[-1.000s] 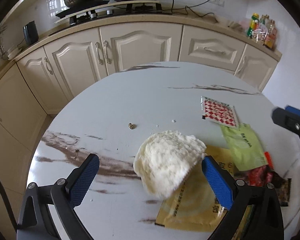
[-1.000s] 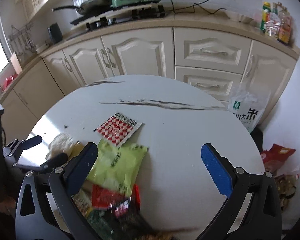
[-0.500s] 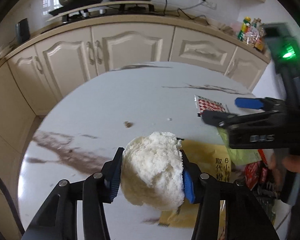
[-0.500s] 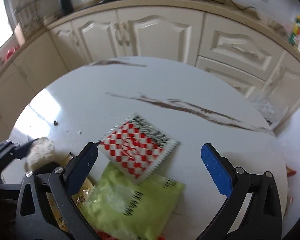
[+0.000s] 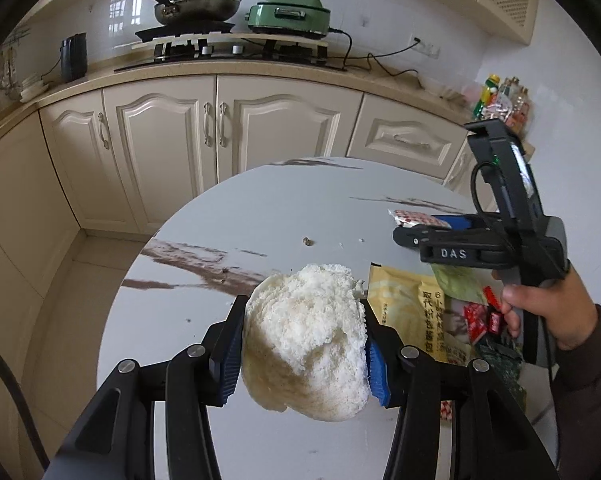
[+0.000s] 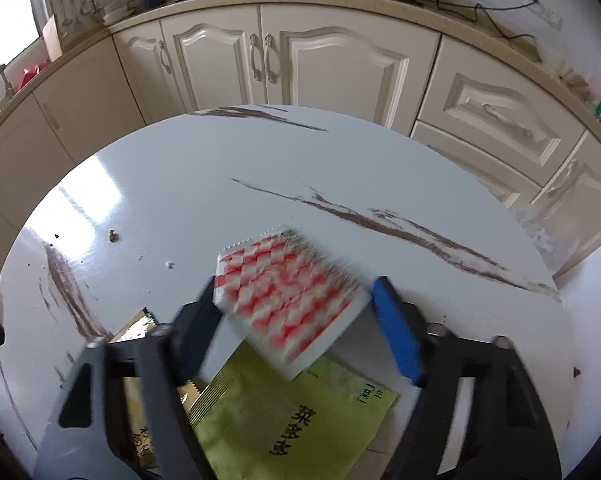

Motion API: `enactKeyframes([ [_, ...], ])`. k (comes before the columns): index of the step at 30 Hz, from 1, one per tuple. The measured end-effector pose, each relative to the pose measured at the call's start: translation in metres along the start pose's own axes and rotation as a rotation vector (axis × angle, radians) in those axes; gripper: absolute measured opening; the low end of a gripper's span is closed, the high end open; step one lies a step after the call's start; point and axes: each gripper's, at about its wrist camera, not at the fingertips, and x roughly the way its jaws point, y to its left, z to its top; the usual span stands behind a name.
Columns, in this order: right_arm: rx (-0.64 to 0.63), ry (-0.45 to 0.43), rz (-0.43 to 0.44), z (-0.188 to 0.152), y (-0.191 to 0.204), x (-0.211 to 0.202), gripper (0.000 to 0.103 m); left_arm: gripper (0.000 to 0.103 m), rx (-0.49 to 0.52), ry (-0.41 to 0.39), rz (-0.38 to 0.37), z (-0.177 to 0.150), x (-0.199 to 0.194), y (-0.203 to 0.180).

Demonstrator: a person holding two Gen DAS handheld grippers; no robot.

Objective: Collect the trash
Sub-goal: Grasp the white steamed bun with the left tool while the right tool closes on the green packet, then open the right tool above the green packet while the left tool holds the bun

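Both tilt downward: left hand-held gripper [image 5: 304, 354] clamps tissue wad [image 5: 306, 340], right hand-held gripper [image 6: 296, 320] closing around checkered packet [image 6: 290, 300].

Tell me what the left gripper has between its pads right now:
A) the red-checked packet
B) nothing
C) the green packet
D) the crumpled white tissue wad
D: in the left wrist view the left gripper has both pads pressed into the white tissue wad, lifted off the table; the red-checked packet sits between the right gripper's jaws instead.
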Motion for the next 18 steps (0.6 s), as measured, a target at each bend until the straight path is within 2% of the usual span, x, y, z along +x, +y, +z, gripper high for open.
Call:
enactKeyframes([
  [2, 0.000, 0.003, 0.003, 0.001, -0.001, -0.001, 0.053, 0.048, 0.004, -0.001, 0.000, -0.004, -0.011, 0.005],
  [3, 0.001, 0.001, 0.003, 0.001, -0.001, -0.002, 0.041, 0.048, 0.005, -0.002, 0.001, -0.005, -0.018, 0.007],
  [4, 0.003, 0.002, 0.005, 0.002, -0.001, -0.003, 0.036, 0.048, 0.004, -0.003, 0.001, -0.008, -0.023, 0.008],
  [5, 0.006, 0.004, 0.002, 0.002, -0.002, -0.004, 0.027, 0.048, 0.004, -0.004, 0.000, -0.010, -0.029, 0.010],
  [7, 0.010, 0.010, 0.010, 0.002, -0.002, -0.005, 0.024, 0.048, 0.003, -0.008, 0.002, -0.014, -0.044, 0.017],
  [10, 0.010, 0.015, -0.001, 0.000, 0.000, -0.009, 0.026, 0.048, -0.010, -0.025, 0.016, -0.022, -0.066, 0.027],
  [13, 0.000, -0.011, -0.017, 0.003, 0.007, -0.023, 0.046, 0.048, -0.020, -0.044, 0.029, -0.031, -0.085, 0.039],
  [15, -0.016, -0.043, -0.006, 0.009, 0.018, -0.036, 0.063, 0.048, -0.029, -0.057, 0.050, -0.037, -0.096, 0.047],
  [16, -0.024, -0.056, -0.008, 0.013, 0.025, -0.040, 0.068, 0.048, -0.035, -0.061, 0.054, -0.039, -0.099, 0.050],
  [17, -0.031, -0.067, -0.007, 0.017, 0.032, -0.044, 0.081, 0.048, -0.043, -0.063, 0.057, -0.041, -0.102, 0.053],
  [18, -0.038, -0.078, 0.005, 0.023, 0.044, -0.045, 0.089, 0.048, -0.054, -0.066, 0.068, -0.043, -0.104, 0.057],
])
